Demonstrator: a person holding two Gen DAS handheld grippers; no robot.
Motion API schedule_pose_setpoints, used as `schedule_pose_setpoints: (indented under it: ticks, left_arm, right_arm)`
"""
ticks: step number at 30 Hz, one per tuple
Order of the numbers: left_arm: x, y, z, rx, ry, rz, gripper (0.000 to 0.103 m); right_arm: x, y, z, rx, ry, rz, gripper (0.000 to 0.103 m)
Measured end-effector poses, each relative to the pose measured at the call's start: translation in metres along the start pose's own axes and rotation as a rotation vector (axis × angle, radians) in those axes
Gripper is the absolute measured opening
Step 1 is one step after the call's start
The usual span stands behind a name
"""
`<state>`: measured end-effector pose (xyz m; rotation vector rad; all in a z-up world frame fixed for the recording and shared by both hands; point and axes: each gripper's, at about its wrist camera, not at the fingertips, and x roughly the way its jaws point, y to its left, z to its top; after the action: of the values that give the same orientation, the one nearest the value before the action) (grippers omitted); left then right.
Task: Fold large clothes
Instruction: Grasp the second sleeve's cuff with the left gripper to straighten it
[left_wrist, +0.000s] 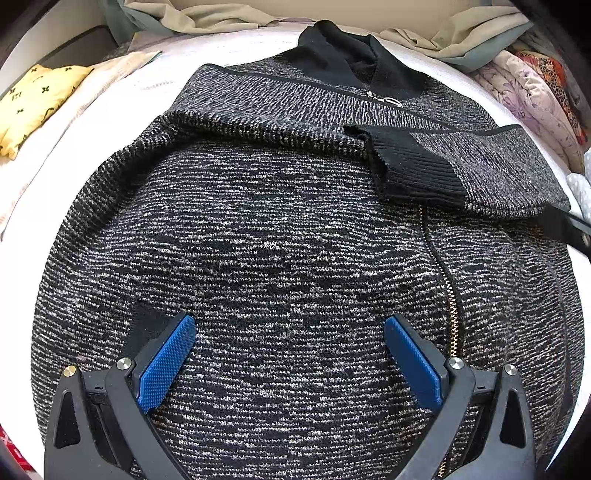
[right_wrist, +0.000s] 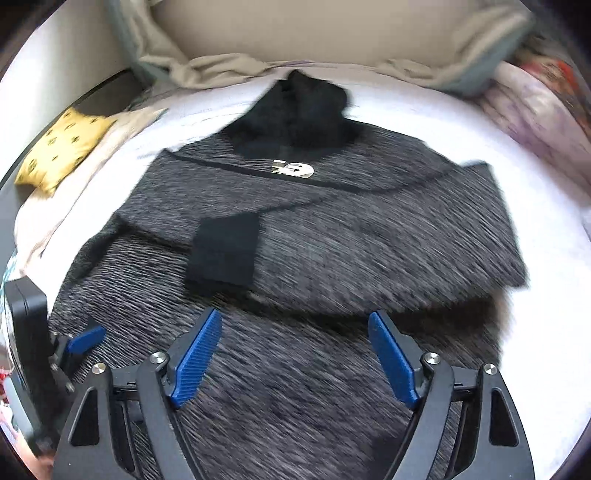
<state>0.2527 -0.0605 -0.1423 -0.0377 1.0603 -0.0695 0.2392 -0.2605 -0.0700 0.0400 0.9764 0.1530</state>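
A grey-and-black knitted jacket (left_wrist: 280, 236) lies spread face up on a white bed (left_wrist: 229, 44), black collar (left_wrist: 343, 55) at the far end, gold zipper (left_wrist: 443, 280) running down the front. Both sleeves are folded across the chest, one black ribbed cuff (left_wrist: 410, 166) lying on top. The left claw (left_wrist: 290, 332) hangs released just over the lower front, nothing between its blue pads. The right claw (right_wrist: 295, 328) is likewise released, empty. A yellow cushion (left_wrist: 33, 99) and crumpled bedding (left_wrist: 532, 92) lie along the bed's edges.
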Motion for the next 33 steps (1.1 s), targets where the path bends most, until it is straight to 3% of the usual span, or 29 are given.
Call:
schedule_pose_setpoints:
  ticks: [6,11,14,19,21,23,25,33]
  left_arm:
    - [-0.009,0.010,0.001,-0.023,-0.021,-0.065,0.103]
    - [-0.024,0.018,0.001,-0.073,-0.033,-0.197,0.101]
    - [-0.038,0.025,0.007,-0.102,-0.076,-0.259,0.100]
    - [-0.044,0.027,0.031,-0.123,-0.095,-0.283,0.097]
    - [-0.041,0.027,0.044,-0.146,-0.080,-0.305,0.093]
    - [-0.033,0.026,0.058,-0.175,-0.059,-0.346,0.078]
    - [-0.020,0.022,0.069,-0.202,-0.020,-0.387,0.070]
    - [0.031,0.011,0.087,-0.328,0.100,-0.513,0.066]
  right_arm:
    - [-0.012,-0.046,-0.033,0.100,-0.061,-0.090,0.082]
    - [0.008,-0.063,-0.051,0.185,0.019,-0.062,0.082]
    - [0.014,-0.053,-0.053,0.119,-0.005,-0.102,0.086]
    - [0.026,-0.037,-0.061,0.044,-0.028,-0.160,0.098]
    - [0.030,-0.034,-0.061,0.030,-0.024,-0.173,0.100]
    - [0.031,-0.036,-0.061,0.041,-0.021,-0.164,0.102]
    - [0.032,-0.038,-0.060,0.047,-0.017,-0.156,0.102]
    - [0.032,-0.039,-0.059,0.050,-0.018,-0.146,0.103]
